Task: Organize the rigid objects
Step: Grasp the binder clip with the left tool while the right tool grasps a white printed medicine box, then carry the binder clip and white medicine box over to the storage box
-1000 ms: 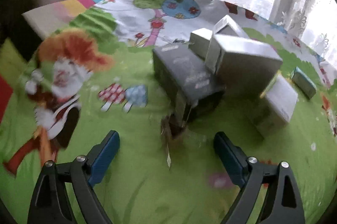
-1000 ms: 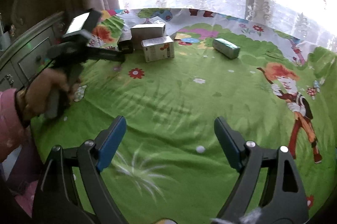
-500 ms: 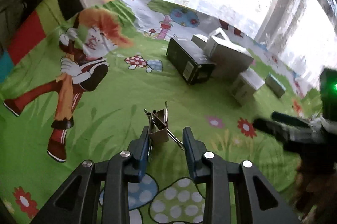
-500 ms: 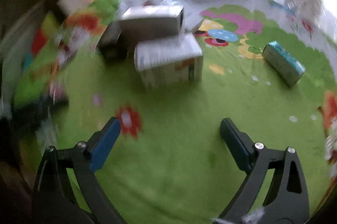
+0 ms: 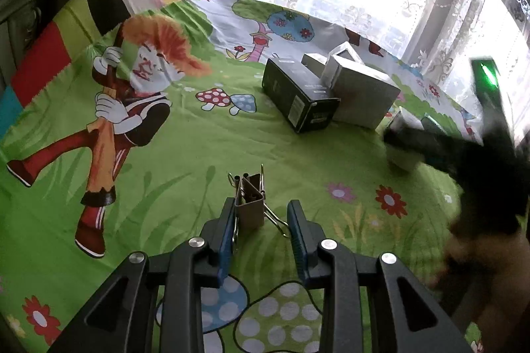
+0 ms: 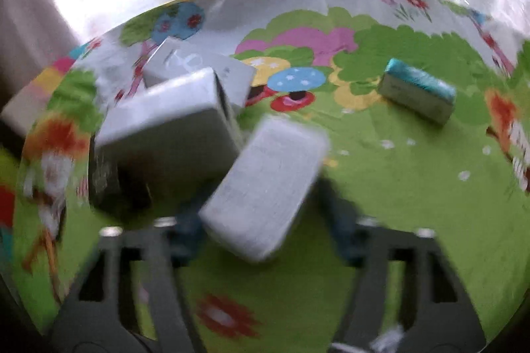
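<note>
Left wrist view: the left tongs (image 5: 261,220) are narrowed around a binder clip (image 5: 250,204), whose tan body rests against the left blue pad while one wire handle reaches the right pad. The clip sits low over the cartoon-printed green cloth (image 5: 185,154) that covers the bed; whether it touches the cloth cannot be told. Toward the far edge of the cloth, a black box (image 5: 298,97) lies beside a grey box (image 5: 362,96), the two touching, with smaller pale boxes (image 5: 316,63) just behind them. At the right, the other hand-held device appears as a dark blur with a green light (image 5: 485,76).

Right wrist view (motion-blurred): the right tongs (image 6: 261,223) straddle a white box (image 6: 265,184), which lies tilted between the blue pads; the left pad seems to touch it, but whether the grip is closed on it cannot be told. Just beside this box to the left stands the grey box (image 6: 165,134), with the black box (image 6: 106,184) below it and another pale box (image 6: 198,68) behind. A teal-topped box (image 6: 417,94) lies well apart, toward the right edge of the cloth (image 6: 397,187).
</note>
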Motion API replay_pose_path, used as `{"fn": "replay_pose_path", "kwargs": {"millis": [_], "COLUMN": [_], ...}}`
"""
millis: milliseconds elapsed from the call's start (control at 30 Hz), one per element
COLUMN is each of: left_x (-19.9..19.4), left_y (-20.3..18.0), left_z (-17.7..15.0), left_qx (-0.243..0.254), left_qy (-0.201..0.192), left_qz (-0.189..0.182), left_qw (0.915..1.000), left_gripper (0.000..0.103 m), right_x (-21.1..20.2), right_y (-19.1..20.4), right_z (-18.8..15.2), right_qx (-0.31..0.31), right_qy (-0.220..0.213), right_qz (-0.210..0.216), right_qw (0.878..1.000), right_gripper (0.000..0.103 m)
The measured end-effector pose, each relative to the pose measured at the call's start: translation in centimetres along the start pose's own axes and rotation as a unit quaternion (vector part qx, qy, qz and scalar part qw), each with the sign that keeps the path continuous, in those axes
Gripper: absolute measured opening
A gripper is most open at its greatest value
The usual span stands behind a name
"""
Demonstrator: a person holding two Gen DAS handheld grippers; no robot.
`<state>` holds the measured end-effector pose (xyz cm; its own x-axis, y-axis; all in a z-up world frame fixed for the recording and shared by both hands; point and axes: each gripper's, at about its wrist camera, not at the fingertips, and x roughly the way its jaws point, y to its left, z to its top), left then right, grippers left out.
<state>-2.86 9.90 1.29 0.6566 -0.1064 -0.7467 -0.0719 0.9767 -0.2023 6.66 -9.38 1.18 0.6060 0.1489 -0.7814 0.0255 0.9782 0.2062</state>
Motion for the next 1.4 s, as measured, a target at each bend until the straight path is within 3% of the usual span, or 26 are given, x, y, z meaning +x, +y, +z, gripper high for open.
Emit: {"fn": "replay_pose_path", "kwargs": {"millis": [100, 200, 233, 300, 367, 433, 467, 667, 867, 967, 1133, 1400], "left_x": [-0.1, -0.1, -0.1, -0.1, 0.0, 0.0, 0.0, -0.2, -0.3, -1.3, -4.0, -8.8], "left_y": [0.3, 0.4, 0.3, 0.0, -0.3, -0.4, -0.4, 0.5, -1.0, -2.4, -6.4, -12.1], "left_z": [0.0, 0.0, 0.0, 0.0, 0.0, 0.0, 0.0, 0.0, -0.4, -2.2, -4.9, -5.6], "left_qx": [-0.008, -0.011, -0.01, -0.005, 0.0, 0.005, 0.006, -0.015, 0.016, 0.017, 0.035, 0.102], "left_qy": [-0.001, -0.002, -0.001, -0.001, 0.0, 0.0, 0.0, -0.003, -0.001, 0.0, -0.016, -0.079], "left_qz": [-0.009, -0.012, -0.01, -0.004, 0.004, 0.008, 0.009, -0.02, 0.014, -0.009, -0.046, -0.048], "left_qw": [0.9999, 0.9999, 0.9999, 1.0, 1.0, 1.0, 0.9999, 0.9997, 0.9998, 0.9998, 0.9982, 0.9905], "left_gripper": [0.032, 0.032, 0.032, 0.033, 0.033, 0.033, 0.032, 0.031, 0.031, 0.031, 0.031, 0.031], "right_x": [-1.6, -1.7, -1.6, -1.0, -0.1, 0.1, -0.2, -4.3, -7.0, -8.3, -11.4, -16.3], "right_y": [-3.5, -4.7, -4.6, -3.3, -2.3, -1.6, -1.4, -3.5, -5.8, -7.1, -10.5, -13.5], "right_z": [-1.6, -1.1, -1.0, -0.5, 0.3, 0.2, -0.1, -4.5, -7.6, -8.7, -10.4, -11.4], "right_qx": [-0.035, -0.045, -0.053, -0.081, -0.106, -0.13, -0.138, -0.118, -0.116, -0.1, -0.061, -0.018], "right_qy": [-0.004, 0.0, 0.002, 0.001, 0.003, 0.004, -0.002, -0.016, -0.009, -0.014, -0.048, -0.132], "right_qz": [0.067, 0.104, 0.107, 0.099, 0.083, 0.042, 0.009, 0.042, 0.054, 0.064, 0.08, 0.091], "right_qw": [0.997, 0.994, 0.993, 0.992, 0.991, 0.991, 0.99, 0.992, 0.992, 0.993, 0.994, 0.987], "right_gripper": [0.043, 0.047, 0.051, 0.073, 0.077, 0.061, 0.043, 0.043, 0.043, 0.043, 0.043, 0.043]}}
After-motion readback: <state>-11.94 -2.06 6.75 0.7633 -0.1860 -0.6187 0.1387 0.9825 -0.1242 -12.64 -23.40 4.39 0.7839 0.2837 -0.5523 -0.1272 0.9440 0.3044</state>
